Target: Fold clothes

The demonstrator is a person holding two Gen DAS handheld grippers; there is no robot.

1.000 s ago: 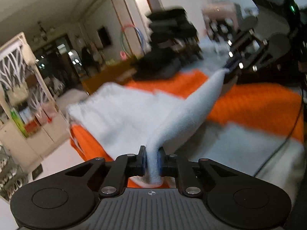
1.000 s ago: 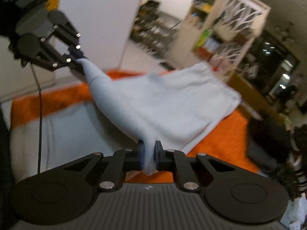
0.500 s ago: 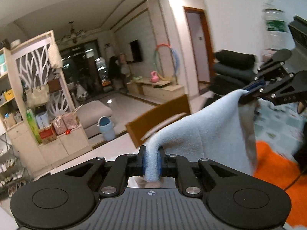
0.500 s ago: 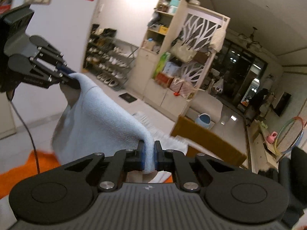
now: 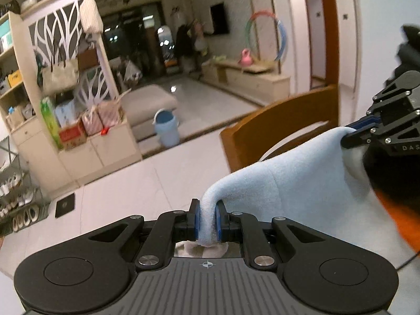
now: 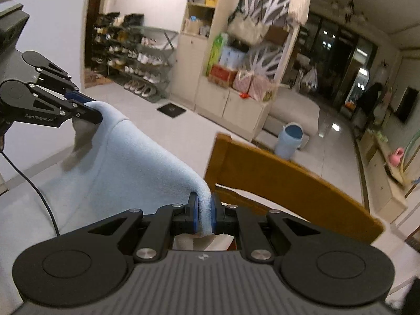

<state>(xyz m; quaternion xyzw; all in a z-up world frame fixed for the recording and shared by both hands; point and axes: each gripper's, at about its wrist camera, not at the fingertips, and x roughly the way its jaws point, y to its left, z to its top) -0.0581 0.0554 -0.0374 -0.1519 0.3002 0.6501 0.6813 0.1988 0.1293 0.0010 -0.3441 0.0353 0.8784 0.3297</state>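
Note:
A light blue fleece garment point(image 5: 296, 181) hangs stretched between my two grippers. My left gripper point(image 5: 208, 221) is shut on one corner of it at the bottom of the left wrist view. At the right edge of that view, my right gripper point(image 5: 350, 134) pinches the other corner. In the right wrist view my right gripper point(image 6: 204, 216) is shut on the garment point(image 6: 131, 162), and my left gripper point(image 6: 90, 111) holds the far corner at the left. The cloth drapes down between them; its lower part is hidden.
A wooden chair back point(image 6: 283, 183) stands just past the garment. An orange and white blanket point(image 5: 401, 215) shows at the right. Beyond lie white tiled floor point(image 5: 131, 183), a blue bin point(image 5: 166, 130), a shelf cabinet point(image 5: 65, 105) and a shoe rack point(image 6: 131, 60). A black cable point(image 6: 34, 189) hangs at the left.
Both grippers have swept the garment up off the orange and white blanket and across the room view; it now hangs in the air in front of the chair and floor.

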